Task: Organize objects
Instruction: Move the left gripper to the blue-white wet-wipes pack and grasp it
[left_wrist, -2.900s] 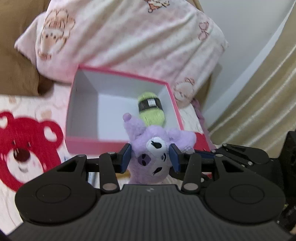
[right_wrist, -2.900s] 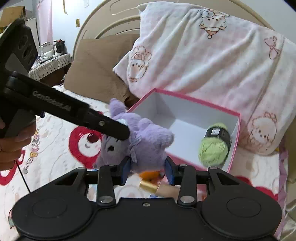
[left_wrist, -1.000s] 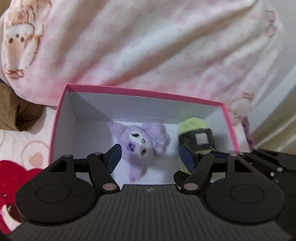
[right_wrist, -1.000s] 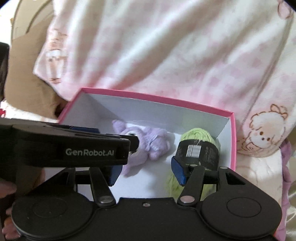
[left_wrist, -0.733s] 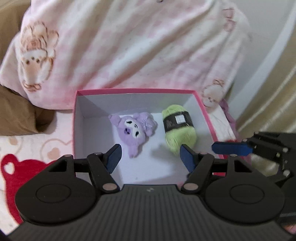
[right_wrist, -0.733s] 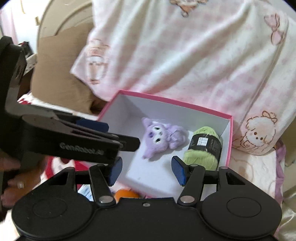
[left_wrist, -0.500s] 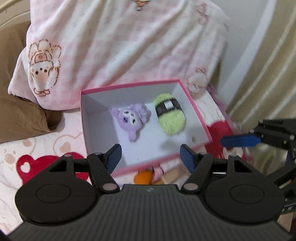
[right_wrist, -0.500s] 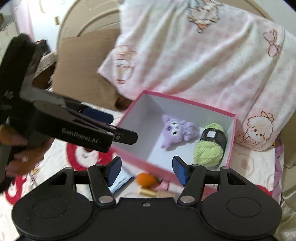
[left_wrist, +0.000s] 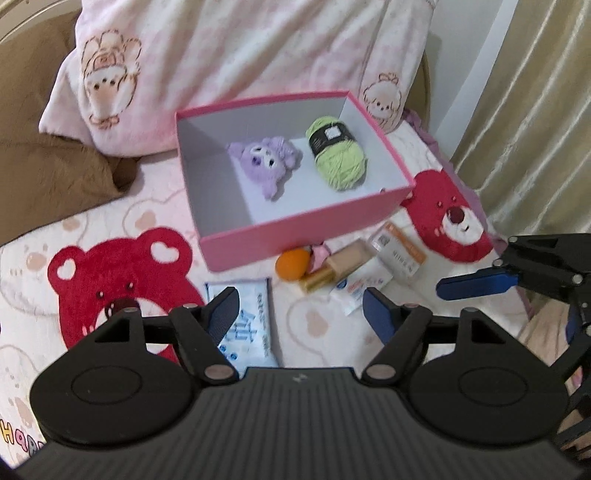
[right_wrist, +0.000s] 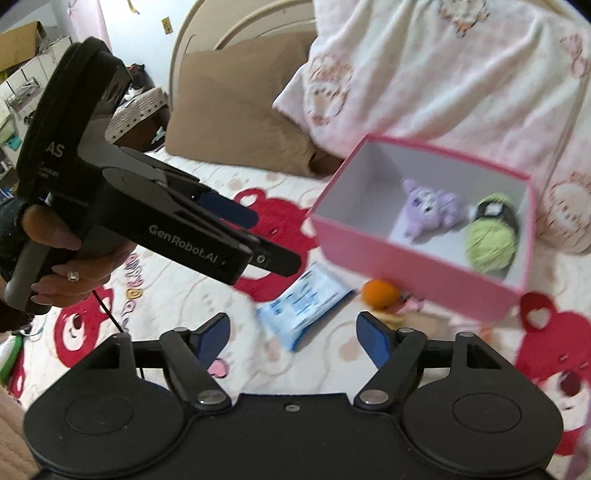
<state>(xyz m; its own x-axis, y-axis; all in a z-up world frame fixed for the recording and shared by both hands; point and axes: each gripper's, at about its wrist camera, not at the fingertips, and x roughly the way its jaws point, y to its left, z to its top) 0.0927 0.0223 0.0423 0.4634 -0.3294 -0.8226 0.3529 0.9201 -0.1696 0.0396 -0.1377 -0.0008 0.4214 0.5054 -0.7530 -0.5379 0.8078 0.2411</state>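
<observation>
A pink box (left_wrist: 303, 229) (right_wrist: 413, 280) stands on the bed and holds a purple plush toy (left_wrist: 266, 164) (right_wrist: 428, 210) and a green yarn ball (left_wrist: 338, 158) (right_wrist: 489, 236). In front of the box lie an orange ball (left_wrist: 292, 264) (right_wrist: 380, 293), a gold tube (left_wrist: 334, 267), small cartons (left_wrist: 397, 251) and a blue tissue pack (left_wrist: 245, 328) (right_wrist: 306, 299). My left gripper (left_wrist: 300, 314) is open and empty, above the tissue pack. My right gripper (right_wrist: 293, 334) is open and empty, back from the box.
A pink bear-print pillow (left_wrist: 236, 48) leans behind the box, with a brown cushion (left_wrist: 48, 162) to its left. The bedspread (left_wrist: 122, 273) has red bears. Curtains (left_wrist: 535, 110) hang at the right. The other gripper (right_wrist: 155, 210) crosses the right wrist view.
The purple plush went from my grippers into the box and both opened. Both grippers have since pulled back and up, so the items in front of the box show.
</observation>
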